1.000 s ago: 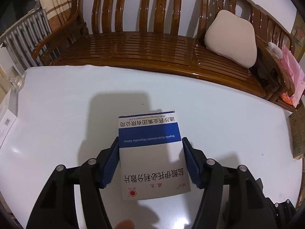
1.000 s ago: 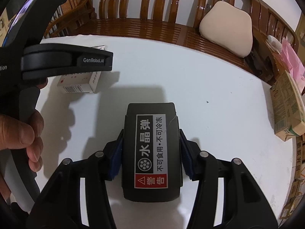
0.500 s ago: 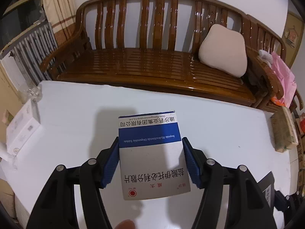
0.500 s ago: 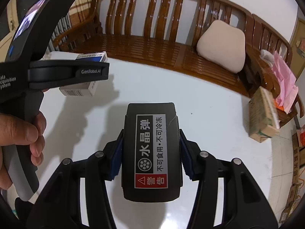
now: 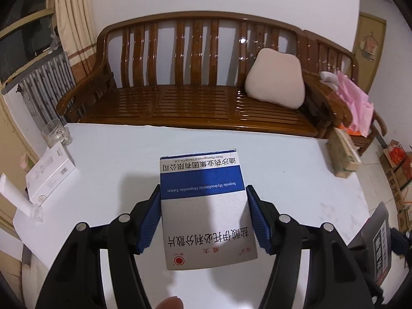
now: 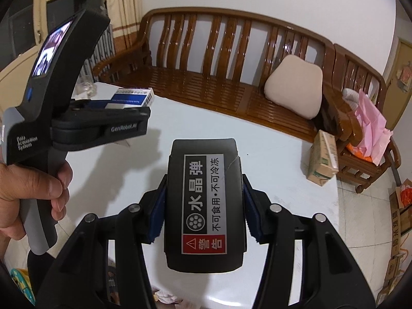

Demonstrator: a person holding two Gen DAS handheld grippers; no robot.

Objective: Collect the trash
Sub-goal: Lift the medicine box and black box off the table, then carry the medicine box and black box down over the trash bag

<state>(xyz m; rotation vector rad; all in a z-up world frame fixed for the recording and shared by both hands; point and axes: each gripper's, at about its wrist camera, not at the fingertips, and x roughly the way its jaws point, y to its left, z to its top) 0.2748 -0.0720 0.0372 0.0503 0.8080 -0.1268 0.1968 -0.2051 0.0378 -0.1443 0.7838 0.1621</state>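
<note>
My left gripper (image 5: 203, 213) is shut on a white and blue medicine box (image 5: 206, 206), its blue pads pressing both long sides, held in the air above the white table (image 5: 116, 154). My right gripper (image 6: 203, 206) is shut on a black box with a warning label (image 6: 204, 203), also lifted off the table (image 6: 270, 159). In the right wrist view the left gripper (image 6: 123, 118) appears at the left with the medicine box (image 6: 134, 96) in it, and a person's hand (image 6: 33, 193) grips its handle.
A wooden bench (image 5: 195, 103) with a beige cushion (image 5: 275, 82) stands behind the table. A white carton (image 5: 49, 175) and a glass (image 5: 55, 131) sit at the table's left edge. A brown carton (image 6: 323, 158) stands at its right edge. Boxes lie on the floor at right.
Both grippers have risen and drawn back with their boxes held fast; the table looks farther below, and more of the bench, wall and floor has come into view.
</note>
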